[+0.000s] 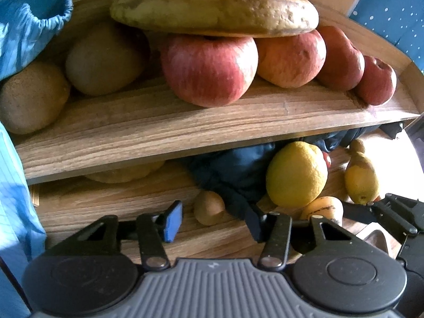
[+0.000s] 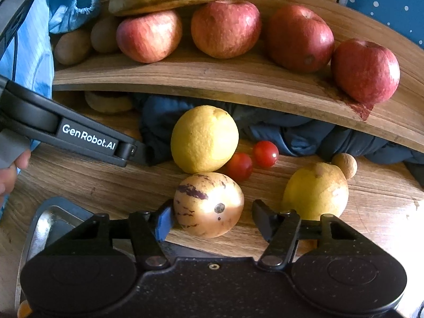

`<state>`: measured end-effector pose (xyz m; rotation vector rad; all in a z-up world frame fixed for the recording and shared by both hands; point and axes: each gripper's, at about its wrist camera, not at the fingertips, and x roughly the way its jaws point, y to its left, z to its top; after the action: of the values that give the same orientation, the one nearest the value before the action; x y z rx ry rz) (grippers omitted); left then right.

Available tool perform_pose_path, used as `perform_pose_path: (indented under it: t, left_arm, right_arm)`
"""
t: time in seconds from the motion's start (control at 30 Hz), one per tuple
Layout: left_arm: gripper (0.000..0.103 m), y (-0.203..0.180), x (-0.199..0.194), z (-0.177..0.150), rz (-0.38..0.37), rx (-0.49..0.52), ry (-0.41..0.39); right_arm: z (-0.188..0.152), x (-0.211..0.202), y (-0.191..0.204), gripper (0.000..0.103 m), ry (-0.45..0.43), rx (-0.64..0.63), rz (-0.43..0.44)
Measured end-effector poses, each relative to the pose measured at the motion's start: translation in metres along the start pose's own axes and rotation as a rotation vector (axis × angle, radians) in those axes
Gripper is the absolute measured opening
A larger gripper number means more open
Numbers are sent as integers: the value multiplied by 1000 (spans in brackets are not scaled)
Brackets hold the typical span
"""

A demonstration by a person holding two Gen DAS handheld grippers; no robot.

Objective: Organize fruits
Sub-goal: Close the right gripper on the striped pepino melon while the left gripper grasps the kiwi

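Observation:
A wooden shelf (image 1: 185,129) carries several red apples (image 1: 209,69), kiwis (image 1: 31,98) and bananas (image 1: 212,13) on top. Below it on the wooden table lie a big lemon (image 2: 204,139), a second lemon (image 2: 316,190), two cherry tomatoes (image 2: 251,159), a small kiwi (image 1: 209,206) and a purple-streaked pepino melon (image 2: 209,204). My right gripper (image 2: 212,222) is open, its jaws either side of the pepino; the left pad (image 2: 164,222) looks to touch it. My left gripper (image 1: 214,220) is open, empty, facing the small kiwi.
A dark blue cloth (image 2: 291,132) is bunched under the shelf behind the fruit. A blue elastic cover (image 1: 31,18) sits at the shelf's left end. A metal tray (image 2: 50,220) lies at the table's near left. A small brown nut-like ball (image 2: 344,164) lies at the right.

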<state>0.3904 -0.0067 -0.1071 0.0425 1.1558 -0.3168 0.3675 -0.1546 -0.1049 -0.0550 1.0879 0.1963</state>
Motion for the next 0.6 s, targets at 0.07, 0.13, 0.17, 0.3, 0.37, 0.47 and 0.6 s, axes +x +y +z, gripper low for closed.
perform_pose_path:
  t: [0.07, 0.13, 0.17, 0.3, 0.37, 0.47, 0.6]
  left_arm:
    - [44, 0, 0, 1, -3, -3, 0]
    - [42, 0, 1, 1, -8, -9, -1]
    - [41, 0, 0, 1, -10, -12, -2]
    - [33, -1, 3, 1, -13, -16, -7]
    - [29, 0, 3, 1, -12, -19, -8]
    - [28, 2, 2, 0, -14, -23, -7]
    - [27, 5, 0, -2, -19, -27, -6]
  right_arm:
    - [0, 1, 2, 61, -1, -2, -2]
    - [0, 1, 3, 60, 0, -2, -3]
    - [0, 2, 3, 58, 0, 0, -3]
    - [-1, 4, 5, 57, -1, 3, -6]
    - [-1, 4, 6, 55, -2, 3, -6]
    - [0, 4, 7, 55, -3, 1, -7]
    - [0, 3, 7, 55, -3, 1, -7]
